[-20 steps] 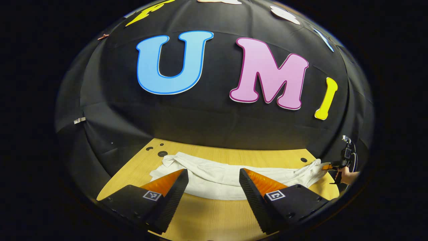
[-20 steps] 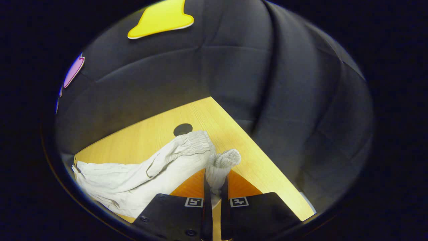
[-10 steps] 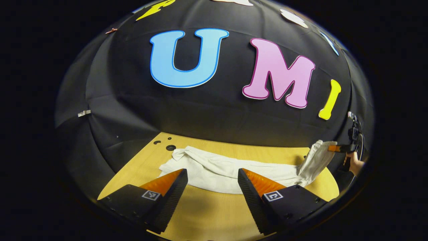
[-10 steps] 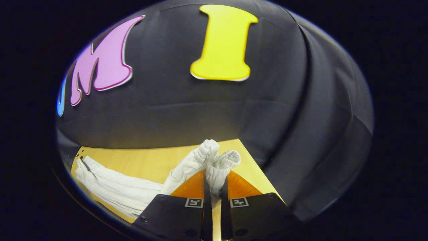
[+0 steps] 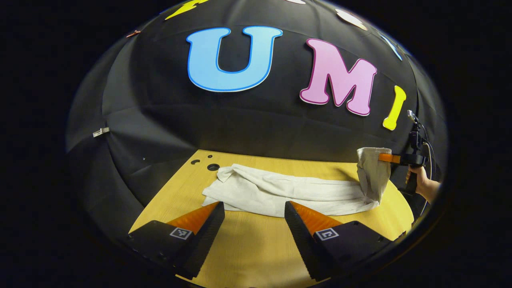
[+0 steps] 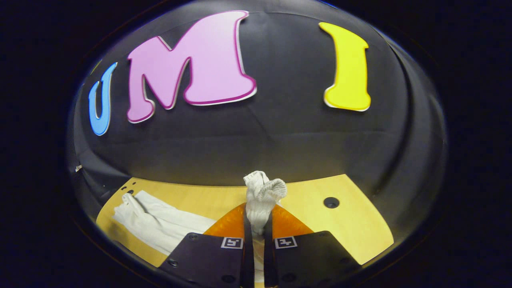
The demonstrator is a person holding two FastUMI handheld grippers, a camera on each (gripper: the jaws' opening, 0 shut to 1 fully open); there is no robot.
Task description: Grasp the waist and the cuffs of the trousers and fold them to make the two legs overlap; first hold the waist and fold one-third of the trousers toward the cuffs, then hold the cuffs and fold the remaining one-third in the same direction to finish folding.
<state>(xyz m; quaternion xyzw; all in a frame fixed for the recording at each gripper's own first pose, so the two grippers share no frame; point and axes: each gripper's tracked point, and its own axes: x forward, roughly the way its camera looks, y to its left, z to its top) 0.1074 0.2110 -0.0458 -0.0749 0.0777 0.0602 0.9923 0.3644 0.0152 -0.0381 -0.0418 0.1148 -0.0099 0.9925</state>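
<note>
White trousers lying lengthwise across the wooden table, one end lifted clear at the far right of the left gripper view. Right gripper clamped on an elasticated, gathered end of the garment, both fingers pressing the bunched cloth between them; waist or cuff, cannot tell for certain. Seen too from the left gripper view: right gripper held by a hand, raised end hanging from it above the table. Opposite end flat near the small holes at the table's far left corner. Left gripper low over bare table just beside the near edge of the cloth, jaws wide apart, holding nothing.

Likely step: fold of the held end over toward the other end, one third of the length.

Notes for doing it well:
- Keep the clamp firm; gathered elastic bulky, apt to slip if loosened.
- Carry the lifted end in a low arc along the garment's length, not sideways, so the edges stay stacked.
- Lay down at roughly a third, then release only once cloth rests flat.
- Free gripper useful as an anchor on the flat part, to stop the whole piece dragging across the smooth wood.
- Watch for the hanging flap twisting or doubling under itself.
</note>
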